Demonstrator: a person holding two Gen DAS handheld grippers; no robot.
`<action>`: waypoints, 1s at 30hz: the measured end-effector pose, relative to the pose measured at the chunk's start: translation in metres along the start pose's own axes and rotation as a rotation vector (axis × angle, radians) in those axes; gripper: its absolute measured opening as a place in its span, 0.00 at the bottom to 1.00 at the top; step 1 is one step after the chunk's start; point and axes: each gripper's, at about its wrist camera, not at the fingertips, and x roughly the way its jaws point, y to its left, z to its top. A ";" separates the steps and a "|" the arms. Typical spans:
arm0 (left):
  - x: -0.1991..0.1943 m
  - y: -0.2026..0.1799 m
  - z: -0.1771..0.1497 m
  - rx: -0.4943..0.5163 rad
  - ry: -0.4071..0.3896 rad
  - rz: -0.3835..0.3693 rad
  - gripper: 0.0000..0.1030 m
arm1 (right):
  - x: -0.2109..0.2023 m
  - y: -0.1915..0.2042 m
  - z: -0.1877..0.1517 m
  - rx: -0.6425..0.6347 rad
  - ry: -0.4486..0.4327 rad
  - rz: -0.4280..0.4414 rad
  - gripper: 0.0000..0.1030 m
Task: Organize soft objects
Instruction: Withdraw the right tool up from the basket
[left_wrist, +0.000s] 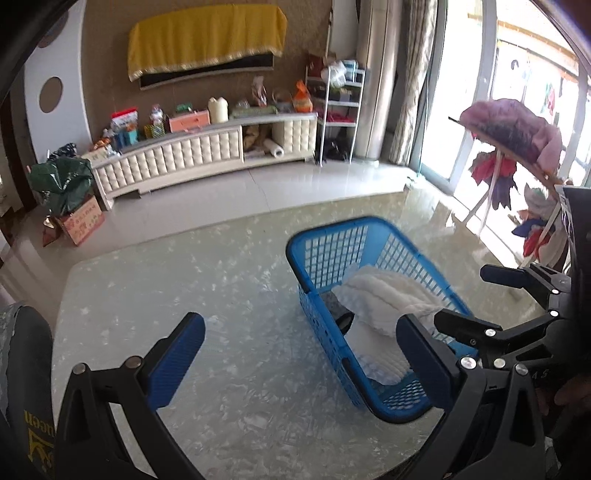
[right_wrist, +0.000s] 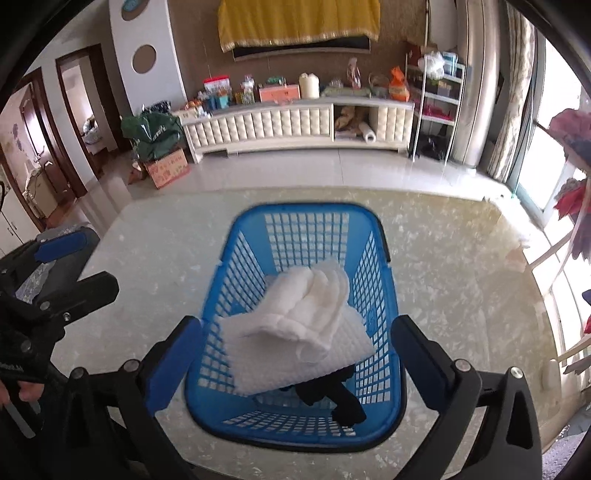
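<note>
Nearby, a cluttered cabinet (right_wrist: 295, 122) faces the marble table (right_wrist: 461, 280).

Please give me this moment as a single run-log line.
left tongs: open, empty | right tongs: open, empty, above basket | white towel: inside blue basket, over dark item | table

A: Anything readable in these shots?

B: Barely. In the left wrist view there's a dark sleeve (left_wrist: 29, 387) at the bottom left corner with yellow letters turned sideways; I can make out "ueen" above a little crown drawing, rest is cut off.

A: What about the cardboard box (right_wrist: 168, 168) on the floor?

B: It has red printing on the side, but it's too small and blurry to read. Same for the packages on the cabinet (right_wrist: 295, 122). The right hand-held gripper (left_wrist: 476, 297) body shows a couple of faint letters at the frame edge, not legible.
</note>
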 end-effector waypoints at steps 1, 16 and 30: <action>-0.007 0.000 -0.002 -0.002 -0.012 0.002 1.00 | -0.007 0.003 0.000 -0.003 -0.019 -0.001 0.99; -0.108 0.003 -0.033 -0.010 -0.168 0.062 1.00 | -0.078 0.046 -0.020 -0.032 -0.198 0.027 1.00; -0.160 -0.001 -0.068 -0.024 -0.233 0.095 1.00 | -0.111 0.073 -0.038 -0.080 -0.301 0.048 1.00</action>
